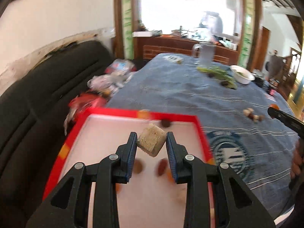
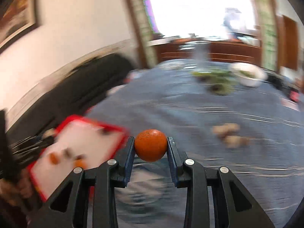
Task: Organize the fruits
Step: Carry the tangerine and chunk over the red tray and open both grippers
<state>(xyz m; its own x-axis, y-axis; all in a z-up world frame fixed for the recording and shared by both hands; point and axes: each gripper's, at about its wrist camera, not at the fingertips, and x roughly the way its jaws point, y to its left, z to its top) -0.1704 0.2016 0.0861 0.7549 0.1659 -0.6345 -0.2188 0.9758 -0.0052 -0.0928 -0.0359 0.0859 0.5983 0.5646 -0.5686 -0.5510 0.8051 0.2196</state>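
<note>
My left gripper (image 1: 151, 142) clamps a pale, rough cube (image 1: 151, 142) above the red-rimmed tray (image 1: 171, 116) (small blurred fruits lie inside); only its camera shows that. My right gripper (image 2: 151, 145) pinches a round orange fruit (image 2: 151, 145) over the blue tablecloth (image 2: 190, 110), the tray off to its left.

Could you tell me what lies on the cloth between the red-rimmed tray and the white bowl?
Left wrist view: bare blue cloth between the tray and the bowl, apart from greens.
</note>
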